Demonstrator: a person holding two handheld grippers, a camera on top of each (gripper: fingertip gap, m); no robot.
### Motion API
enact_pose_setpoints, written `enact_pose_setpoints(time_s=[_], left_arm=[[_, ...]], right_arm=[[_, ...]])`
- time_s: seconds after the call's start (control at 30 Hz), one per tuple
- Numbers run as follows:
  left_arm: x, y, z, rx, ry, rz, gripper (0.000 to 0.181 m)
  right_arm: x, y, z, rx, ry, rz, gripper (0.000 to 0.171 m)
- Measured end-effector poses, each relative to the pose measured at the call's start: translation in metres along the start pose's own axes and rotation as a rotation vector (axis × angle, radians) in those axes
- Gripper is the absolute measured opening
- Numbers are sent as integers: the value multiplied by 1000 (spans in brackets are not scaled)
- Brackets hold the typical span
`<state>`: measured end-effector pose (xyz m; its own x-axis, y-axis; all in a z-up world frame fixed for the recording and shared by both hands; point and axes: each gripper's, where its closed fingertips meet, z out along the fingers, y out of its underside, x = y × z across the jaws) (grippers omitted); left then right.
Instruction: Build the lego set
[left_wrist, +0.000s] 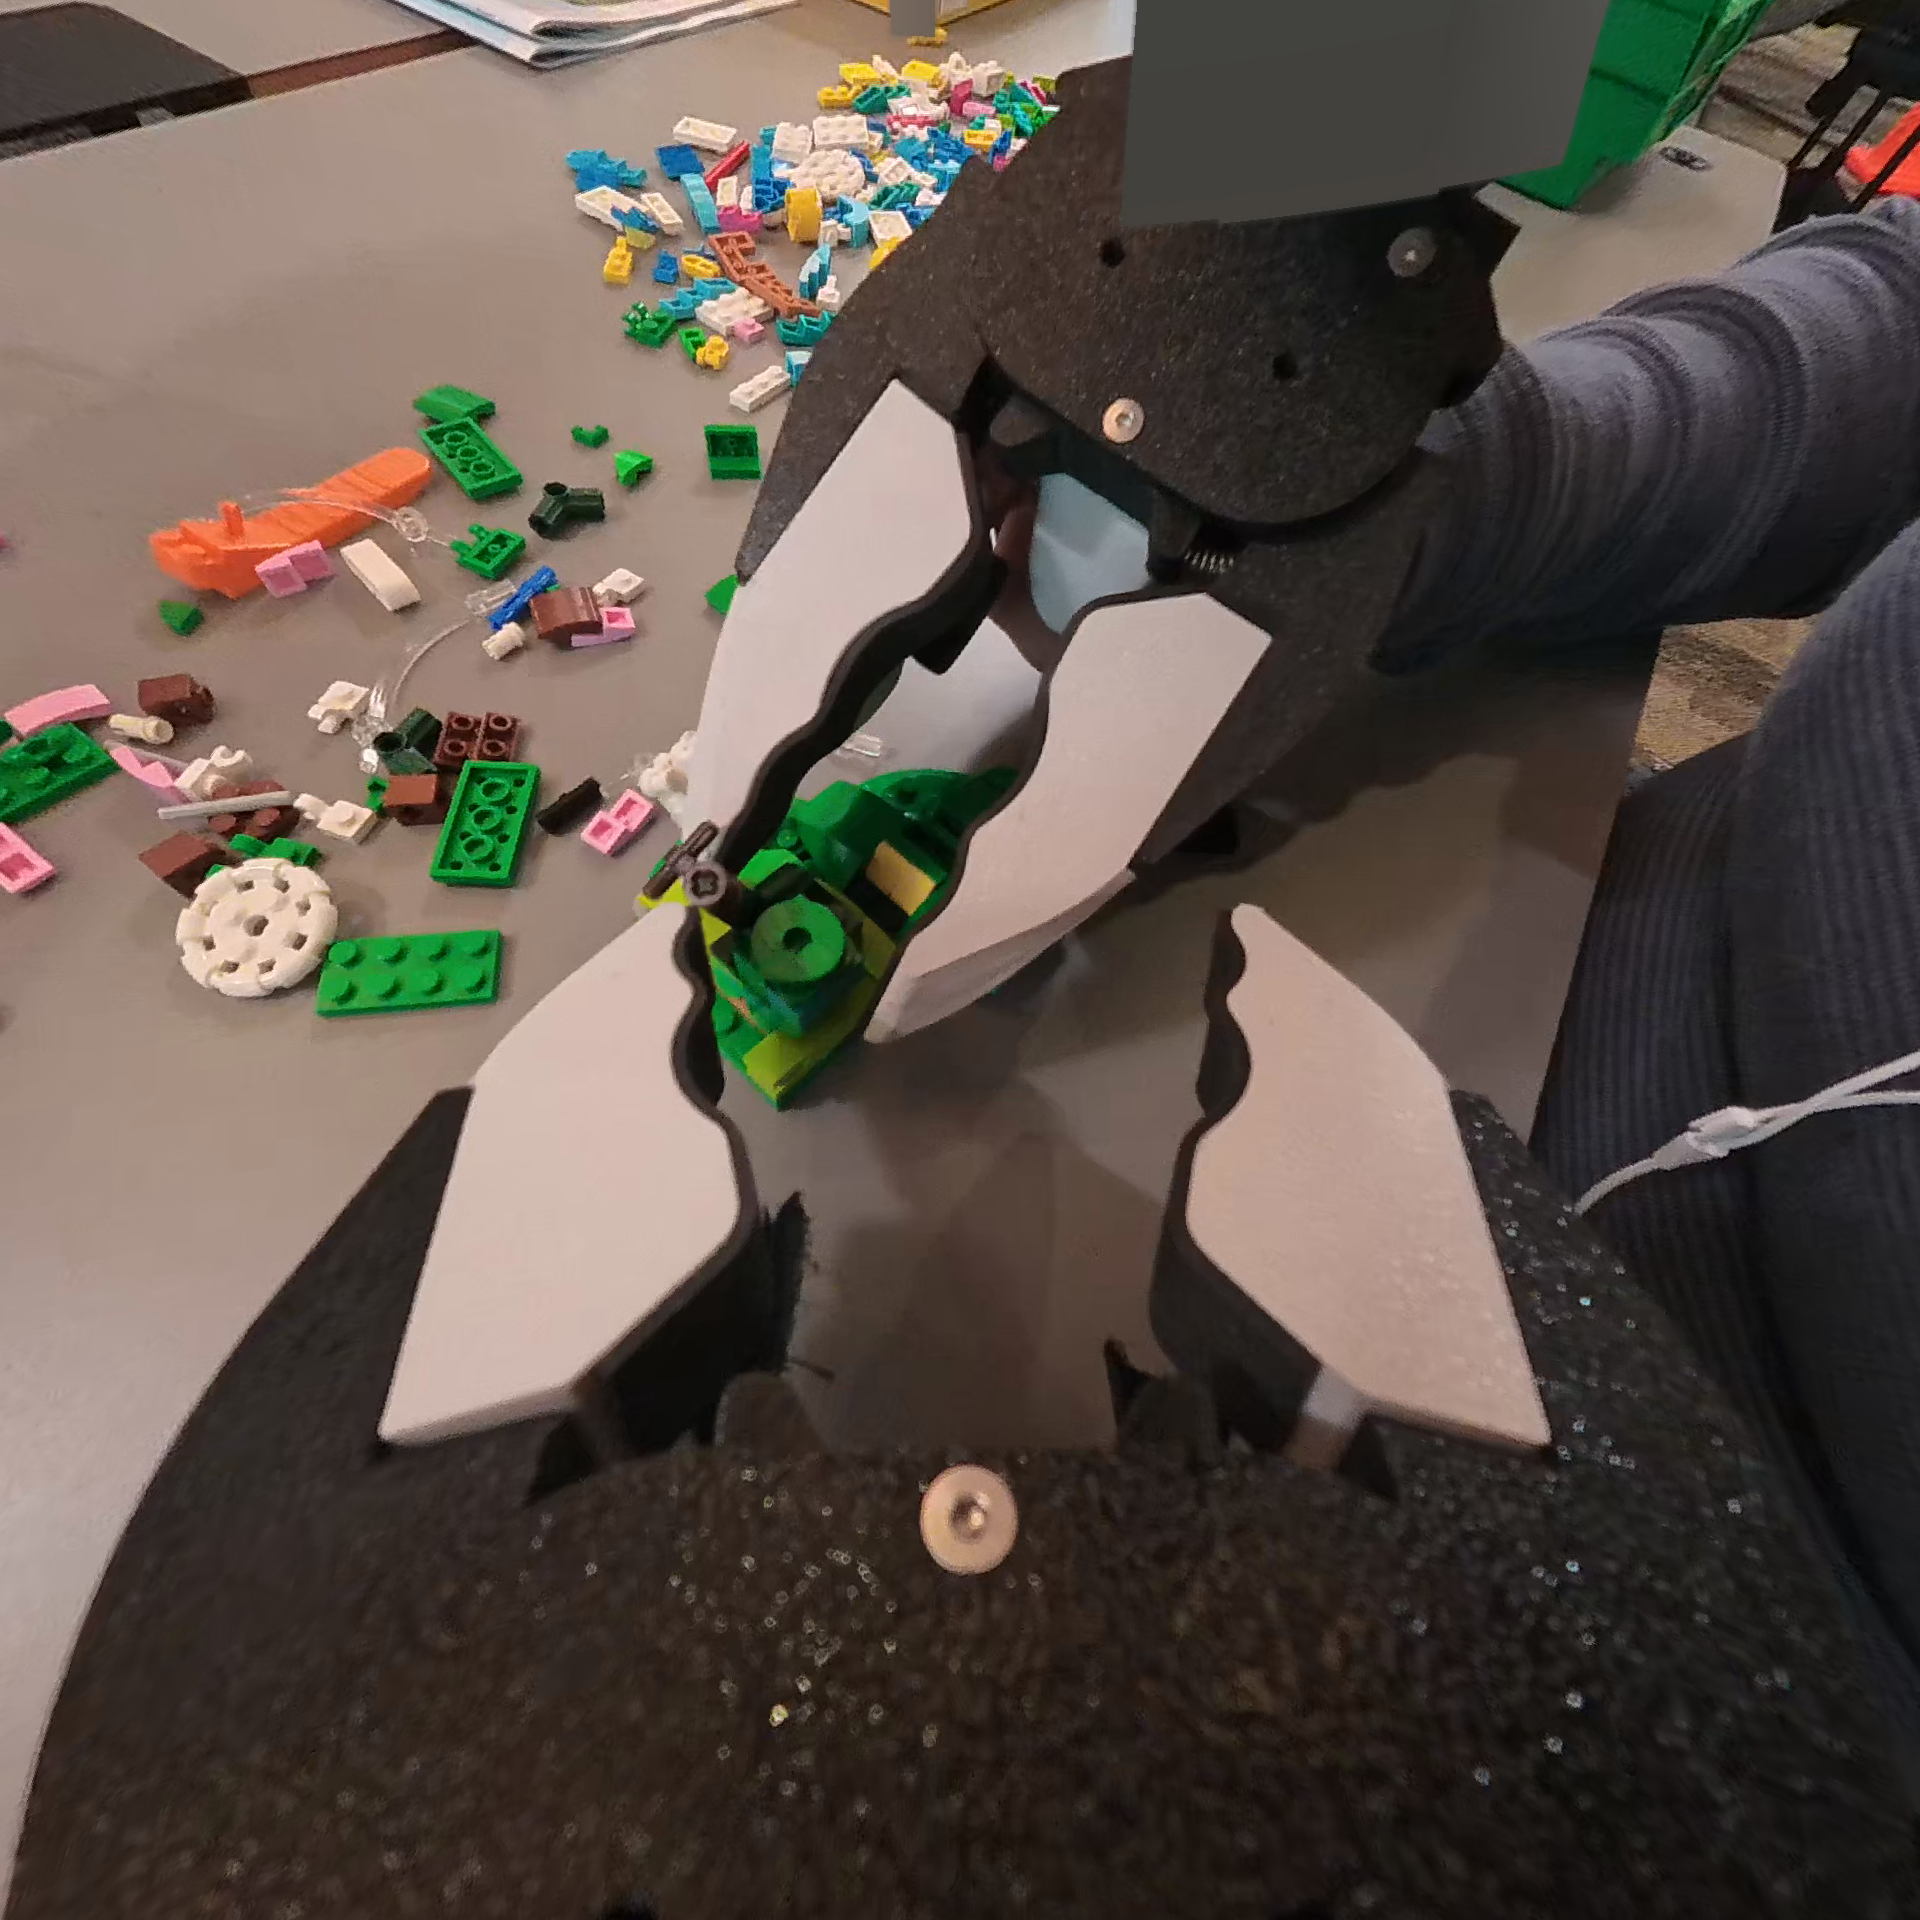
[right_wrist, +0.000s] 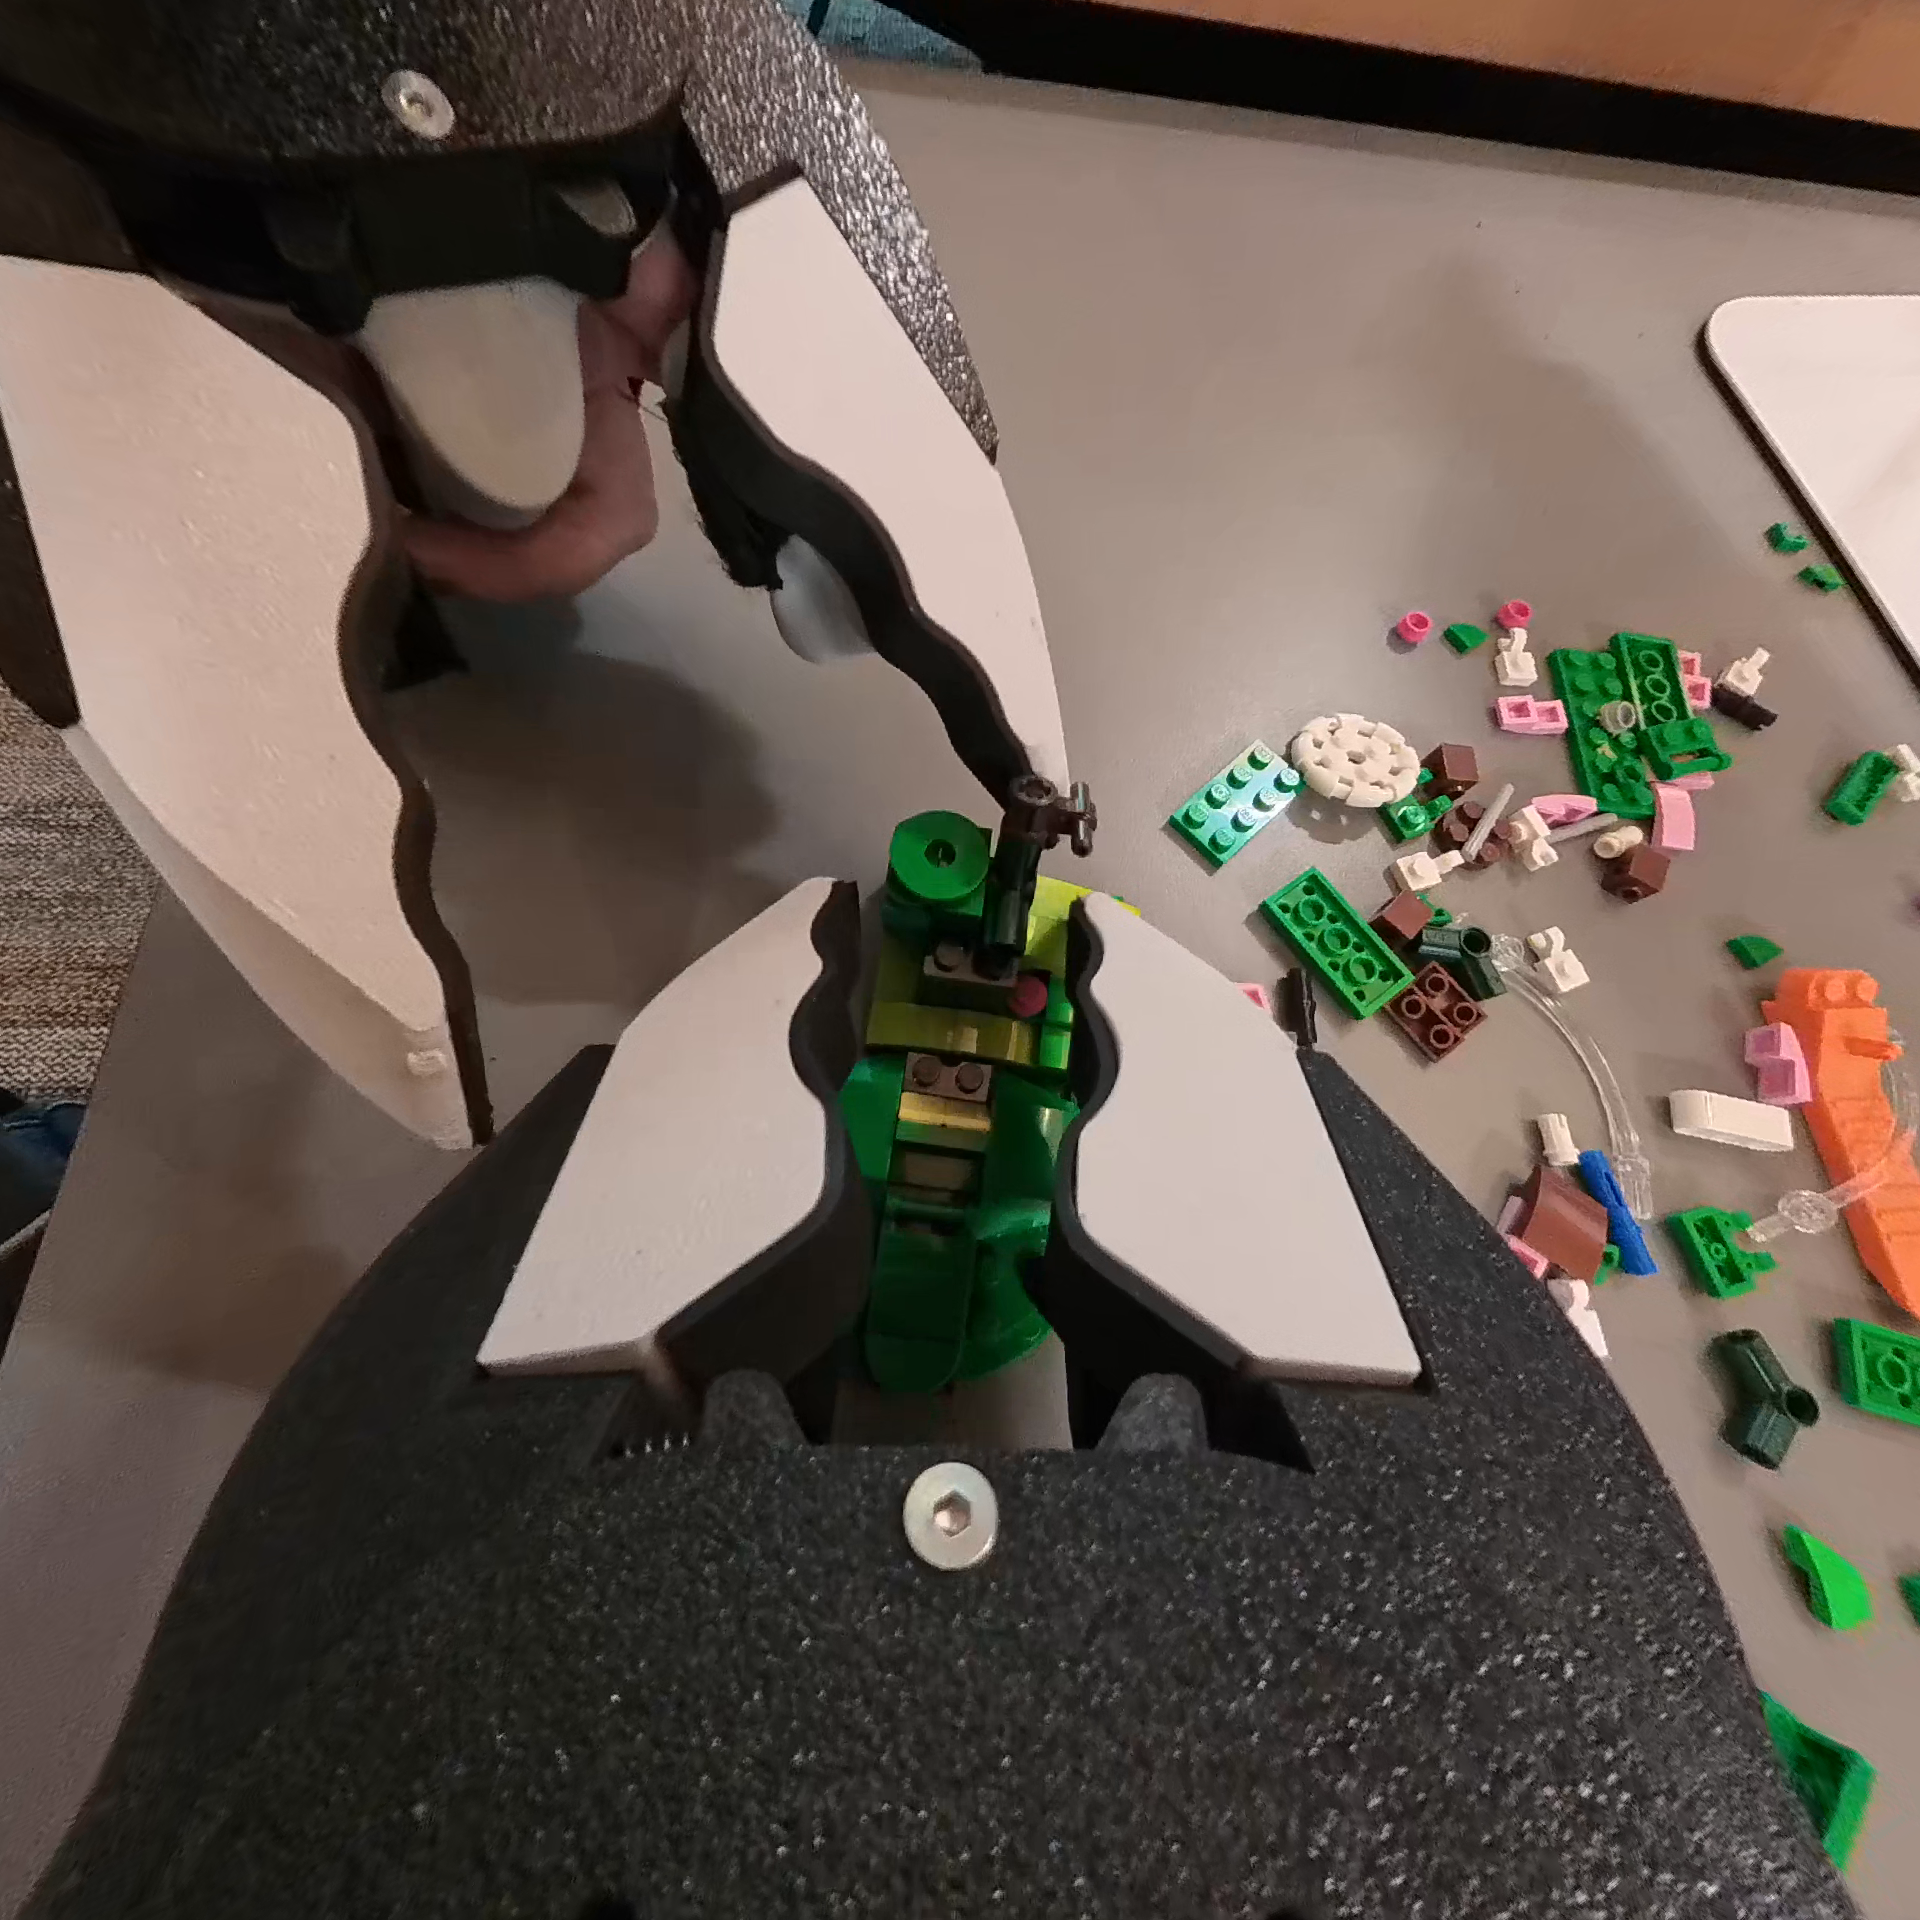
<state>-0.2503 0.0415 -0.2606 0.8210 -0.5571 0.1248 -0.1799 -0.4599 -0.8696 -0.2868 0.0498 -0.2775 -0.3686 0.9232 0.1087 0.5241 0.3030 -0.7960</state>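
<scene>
My right gripper (right_wrist: 961, 899) is shut on a green and lime lego build (right_wrist: 956, 1101) and holds it just above the grey table; it also shows in the left wrist view (left_wrist: 805, 935), reaching in from the upper right. The build (left_wrist: 800, 945) has a round green piece on top. A small black clip piece (right_wrist: 1049, 816) stands on a dark stem at the build's front end. My left gripper (left_wrist: 956, 925) is open wide. The tip of one of its fingers (left_wrist: 582, 1164) touches the black clip piece (left_wrist: 694, 881); the other finger is clear of the build.
Loose bricks lie left of the build: green plates (left_wrist: 410, 971), a white round plate (left_wrist: 255, 930), an orange piece (left_wrist: 291, 520), brown and pink bits. A colourful pile (left_wrist: 831, 177) sits farther back. A white board (right_wrist: 1839, 436) lies at the table's far side. A person's sleeve (left_wrist: 1662, 447) is at right. Between my right fingertips and the white round plate (left_wrist: 255, 930) there is roughly 9 centimeters. Seen from the right wrist view (right_wrist: 1352, 756) as well.
</scene>
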Motion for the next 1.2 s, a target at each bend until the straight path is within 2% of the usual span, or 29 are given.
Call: enact_pose_setpoints(time_s=[0.33,0.67,0.87,0.97,1.2], left_arm=[[1,2,2,-33,-21,59,86],[-3,2,3,-47,-74,126,82],[-3,1,2,-41,-57,112,83],[-6,1,2,-43,-85,108,77],[-9,-1,2,-15,-68,-25,73]], right_arm=[[-2,-2,0,17,10,-26,27],[-2,-2,0,15,19,-28,29],[-1,-2,0,22,14,-2,27],[-1,-2,0,19,18,5,27],[0,-2,0,19,26,16,27]])
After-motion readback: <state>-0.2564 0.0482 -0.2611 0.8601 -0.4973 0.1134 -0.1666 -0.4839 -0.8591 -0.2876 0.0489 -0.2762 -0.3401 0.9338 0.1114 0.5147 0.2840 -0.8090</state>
